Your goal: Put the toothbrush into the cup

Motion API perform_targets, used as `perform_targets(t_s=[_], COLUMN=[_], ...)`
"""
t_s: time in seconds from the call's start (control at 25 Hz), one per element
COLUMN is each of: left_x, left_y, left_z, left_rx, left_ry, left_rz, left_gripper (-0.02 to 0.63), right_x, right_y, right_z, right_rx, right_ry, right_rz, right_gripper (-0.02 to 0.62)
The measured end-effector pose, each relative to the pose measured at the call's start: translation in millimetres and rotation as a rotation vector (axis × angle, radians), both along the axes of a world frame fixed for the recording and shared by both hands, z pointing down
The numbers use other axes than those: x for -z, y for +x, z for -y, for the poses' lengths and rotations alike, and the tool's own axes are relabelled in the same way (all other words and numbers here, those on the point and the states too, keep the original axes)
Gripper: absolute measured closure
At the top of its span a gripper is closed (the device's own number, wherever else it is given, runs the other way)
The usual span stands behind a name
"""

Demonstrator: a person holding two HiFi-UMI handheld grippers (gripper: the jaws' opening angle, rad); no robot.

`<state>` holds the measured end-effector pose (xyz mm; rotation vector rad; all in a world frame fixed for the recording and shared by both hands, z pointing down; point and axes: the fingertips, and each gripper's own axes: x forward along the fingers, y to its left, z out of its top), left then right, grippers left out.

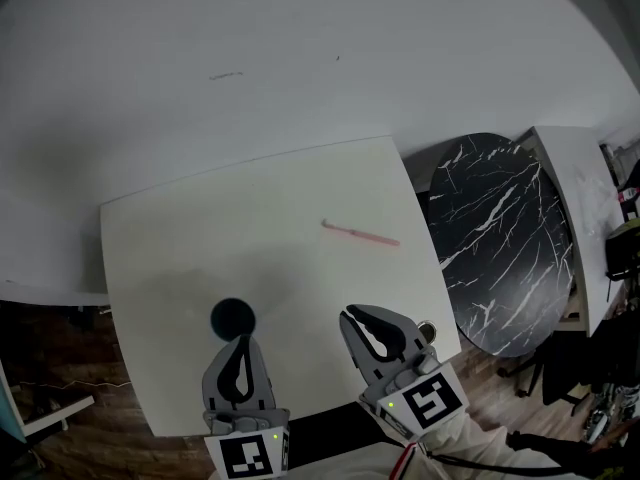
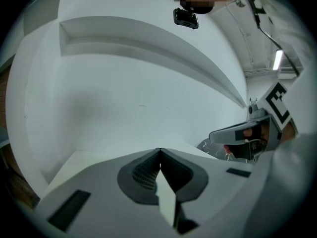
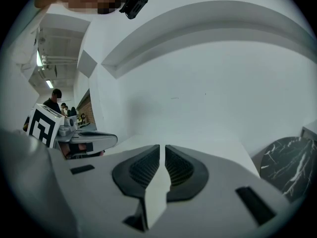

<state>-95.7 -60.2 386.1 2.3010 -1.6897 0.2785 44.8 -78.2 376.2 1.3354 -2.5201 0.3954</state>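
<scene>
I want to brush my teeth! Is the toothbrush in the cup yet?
Out. The pink toothbrush lies flat on the white table, well apart from the dark cup.

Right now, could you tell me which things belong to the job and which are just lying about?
For the job: pink toothbrush, dark cup, both on the white table.
Just lying about: black marble table.

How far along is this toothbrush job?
Nothing looks done yet: the toothbrush lies flat on the table, apart from the cup. Nothing is in hand: the left gripper has its fingers shut and empty, and the right gripper has its fingers barely apart and empty. Left to do: pick up the toothbrush and put it in the cup.
</scene>
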Motion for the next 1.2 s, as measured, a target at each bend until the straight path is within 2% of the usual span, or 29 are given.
perform_targets(t_s=[0.64,1.2], left_x=[13.7,2.3], left_y=[18.6,42.0], left_z=[37.6,49.9], left_rx=[-0.008,-0.037], left_ry=[0.04,0.018], left_rz=[0.009,-0.008], left_gripper=[0.597,0.597], right_x=[-4.4,-18.9], right_y=[-16.2,8.2], right_z=[18.7,31.6], right_rx=[-0.043,-0.075], right_ry=[0.011,-0.016], right_rz=[0.041,0.04], right_gripper=[0.575,0.575])
